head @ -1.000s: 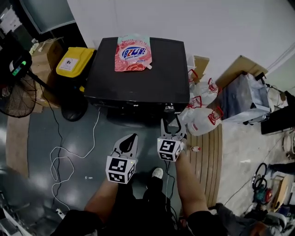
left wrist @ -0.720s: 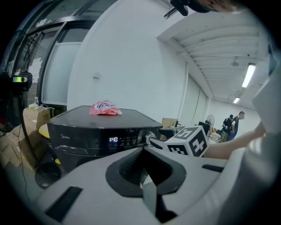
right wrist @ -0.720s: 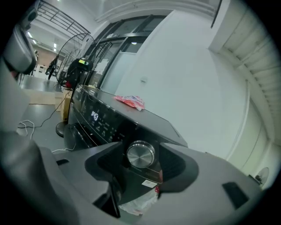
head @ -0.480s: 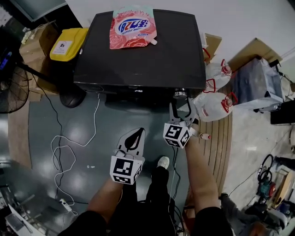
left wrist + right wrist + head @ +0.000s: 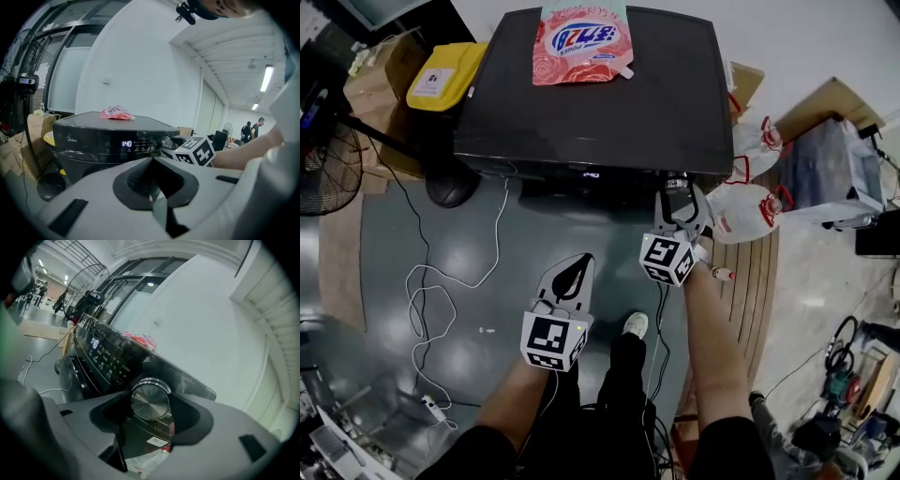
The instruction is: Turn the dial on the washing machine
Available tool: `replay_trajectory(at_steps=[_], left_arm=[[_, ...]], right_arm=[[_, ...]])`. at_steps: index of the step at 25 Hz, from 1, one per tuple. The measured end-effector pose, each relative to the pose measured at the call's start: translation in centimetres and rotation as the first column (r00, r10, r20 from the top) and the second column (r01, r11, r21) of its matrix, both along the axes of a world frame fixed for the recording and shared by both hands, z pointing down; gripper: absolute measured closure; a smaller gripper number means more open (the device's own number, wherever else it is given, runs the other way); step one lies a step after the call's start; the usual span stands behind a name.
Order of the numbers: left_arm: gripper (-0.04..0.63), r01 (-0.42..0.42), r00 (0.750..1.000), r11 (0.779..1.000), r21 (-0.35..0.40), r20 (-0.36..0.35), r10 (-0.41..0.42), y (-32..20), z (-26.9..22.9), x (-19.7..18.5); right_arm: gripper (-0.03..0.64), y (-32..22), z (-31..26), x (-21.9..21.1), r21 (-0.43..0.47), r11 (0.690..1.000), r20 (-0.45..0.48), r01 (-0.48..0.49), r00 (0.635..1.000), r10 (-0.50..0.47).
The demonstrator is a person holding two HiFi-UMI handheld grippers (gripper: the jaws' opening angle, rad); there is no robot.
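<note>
The black washing machine [image 5: 581, 103] stands ahead, with a pink detergent pouch [image 5: 584, 39] on its lid. Its silver dial [image 5: 150, 399] is at the right end of the front panel [image 5: 126, 143], whose display is lit. My right gripper [image 5: 679, 192] is at the dial [image 5: 674, 184]. Its jaws have just been closing a little but still stand wide, one either side of the dial's rim; no pad visibly presses on it. My left gripper [image 5: 578, 262] hangs back over the floor, jaws together and empty [image 5: 153, 164].
A yellow bin [image 5: 445, 73] and a fan [image 5: 328, 169] stand left of the machine. A white cable [image 5: 441, 281] loops over the grey floor. White bags with red handles [image 5: 750, 202] and cardboard lie to the right. The person's shoe [image 5: 633, 325] is below the grippers.
The right gripper has moved in to the machine's front, so that its jaws now flank the dial. The left gripper has stayed back, shut.
</note>
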State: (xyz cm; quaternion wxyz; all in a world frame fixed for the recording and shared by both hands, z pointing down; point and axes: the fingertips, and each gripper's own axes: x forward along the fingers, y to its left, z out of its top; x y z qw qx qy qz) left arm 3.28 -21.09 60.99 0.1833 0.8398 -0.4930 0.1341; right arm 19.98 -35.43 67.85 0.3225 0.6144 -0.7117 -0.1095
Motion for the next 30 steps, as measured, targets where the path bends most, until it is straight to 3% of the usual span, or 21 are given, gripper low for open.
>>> replay_trajectory(at_steps=[8,12,15,23,30], left_arm=[[0.588,-0.009,1.000,1.000,0.013,0.002,0.009,-0.4,-0.6,-0.2],[0.588,0.004,0.999,1.000,-0.004,-0.041,-0.004,-0.7,-1.0,-0.4],[0.588,0.004,1.000,1.000,0.004,-0.030,-0.004,-1.0,-1.2,-0.6],[0.588,-0.003,1.000,1.000,0.020,-0.001,0.003,-1.0,-1.6,-0.6],[0.588,-0.003,1.000,1.000,0.024,0.001,0.003,-1.0,-2.1,-0.5]], right_arm=[[0.345,0.0,0.0,0.2,-0.003,1.000,0.050,-0.020,0.999,0.021],[0.345,0.1,-0.2,0.3,-0.021,0.999,0.121,-0.027,0.992,0.029],[0.345,0.0,-0.1,0.3,-0.033,0.999,0.181,-0.039,0.983,0.044],[0.345,-0.3,-0.4,0.7,-0.056,0.997,0.426,-0.054,0.902,0.073],[0.345,-0.4,-0.4,0.9,-0.070,0.995,0.516,-0.068,0.851,0.094]])
